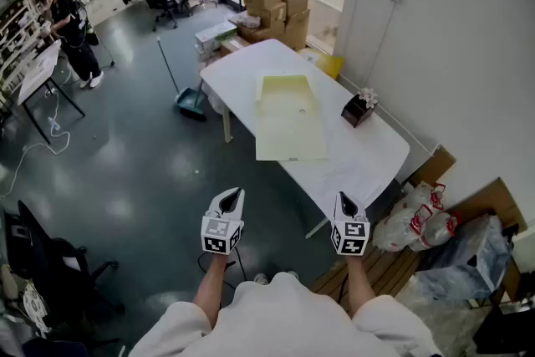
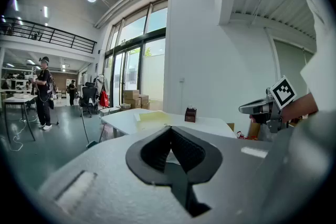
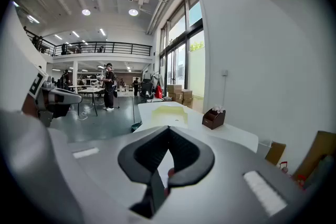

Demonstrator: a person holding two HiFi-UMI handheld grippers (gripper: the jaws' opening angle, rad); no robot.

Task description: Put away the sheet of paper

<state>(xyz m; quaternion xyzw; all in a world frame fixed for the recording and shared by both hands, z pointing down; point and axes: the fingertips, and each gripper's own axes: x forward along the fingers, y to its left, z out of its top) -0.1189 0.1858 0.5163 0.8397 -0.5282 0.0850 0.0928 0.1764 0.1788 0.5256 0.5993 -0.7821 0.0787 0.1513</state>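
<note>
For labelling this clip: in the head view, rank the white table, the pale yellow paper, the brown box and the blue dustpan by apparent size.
1. white table
2. pale yellow paper
3. brown box and blue dustpan: look about alike, unranked.

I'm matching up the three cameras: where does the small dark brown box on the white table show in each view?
Head view: the dark brown box sits right of centre, in the upper half.
Left gripper view: just right of centre, above the jaws.
Right gripper view: right of centre, above the jaws.
Shared landmark: the pale yellow folder, left of the box in all three.
</note>
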